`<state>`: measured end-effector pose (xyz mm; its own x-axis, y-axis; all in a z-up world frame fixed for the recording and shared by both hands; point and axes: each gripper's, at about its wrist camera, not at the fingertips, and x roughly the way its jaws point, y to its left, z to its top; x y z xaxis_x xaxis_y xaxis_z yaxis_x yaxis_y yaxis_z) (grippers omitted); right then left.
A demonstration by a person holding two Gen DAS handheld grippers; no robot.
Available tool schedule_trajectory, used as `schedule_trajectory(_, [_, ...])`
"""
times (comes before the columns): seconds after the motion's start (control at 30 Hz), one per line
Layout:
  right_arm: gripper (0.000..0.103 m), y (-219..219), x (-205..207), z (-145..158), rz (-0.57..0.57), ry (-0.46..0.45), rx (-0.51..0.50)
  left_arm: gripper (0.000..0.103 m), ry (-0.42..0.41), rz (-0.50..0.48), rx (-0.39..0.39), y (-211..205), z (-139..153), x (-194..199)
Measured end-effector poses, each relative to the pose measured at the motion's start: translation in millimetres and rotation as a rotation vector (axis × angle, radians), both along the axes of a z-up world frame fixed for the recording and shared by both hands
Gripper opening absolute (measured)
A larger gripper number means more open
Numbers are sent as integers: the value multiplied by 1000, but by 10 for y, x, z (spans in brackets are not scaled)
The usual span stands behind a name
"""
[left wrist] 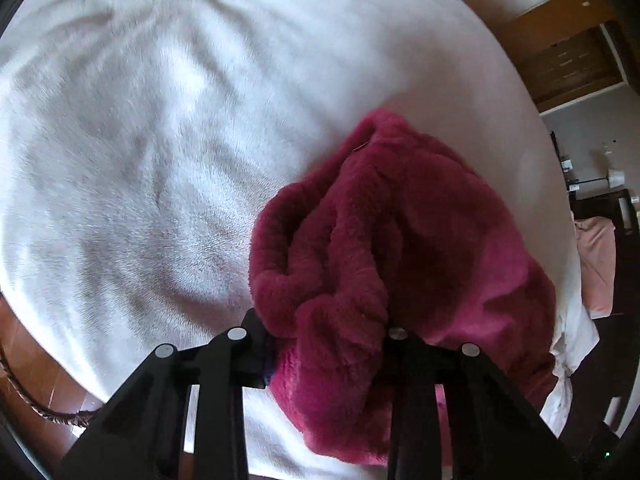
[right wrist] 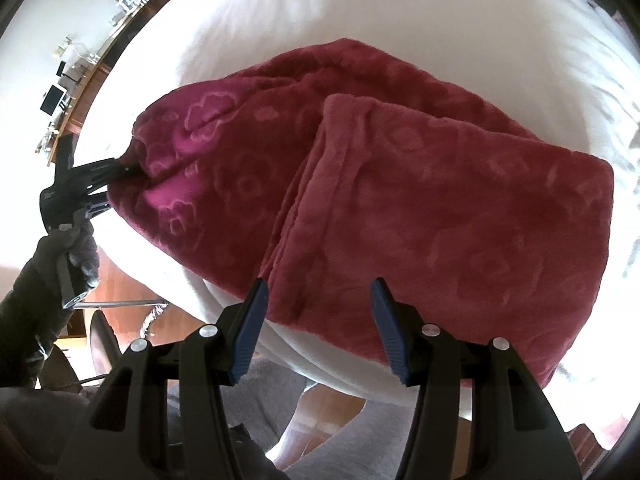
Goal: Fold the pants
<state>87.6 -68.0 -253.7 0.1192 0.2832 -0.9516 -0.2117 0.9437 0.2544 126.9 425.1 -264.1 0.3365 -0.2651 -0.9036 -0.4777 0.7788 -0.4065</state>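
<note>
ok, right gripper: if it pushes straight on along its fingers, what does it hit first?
Most likely the dark red fleece pants, near their front edge on the white bed cover. The right gripper hangs open above the fabric, nothing between its blue pads. Depth is hard to judge.

A: Count time! One pair of fleece pants (right wrist: 360, 184) on the bed (right wrist: 304, 12), near its front edge.

B: Just the one garment, confirmed. And hand-held grippers?

A: Two. The left hand-held gripper (right wrist: 120, 184) at the pants' left end, the right hand-held gripper (right wrist: 316, 320) over the bed's front edge.

B: Fingers per gripper?

A: Two each, so four in all, though the left pair's tips are buried in fleece.

B: Gloved hands in shot?

A: One gloved hand (right wrist: 76, 256), on the left handle.

B: One bed, one white cover (left wrist: 160, 140).
</note>
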Motion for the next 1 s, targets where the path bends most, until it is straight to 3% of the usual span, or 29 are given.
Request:
schedule_trajectory(0.2, [55,-249,14,100,19,-36,36,29,-111,-30,69,-356,637,-121])
schedule_trajectory(0.5, [55,-920,-33,192,1,-57,74,29,-304,-186,177,-1550,1599,-118])
schedule_trajectory(0.8, [55,-1662,-42,266,-54,-77,118,29,-419,-391,231,-2982,2107,-189])
schedule_trajectory(1.0, [55,-2109,-22,264,-125,-67,154,29,-426,-562,285,-3904,2101,-174])
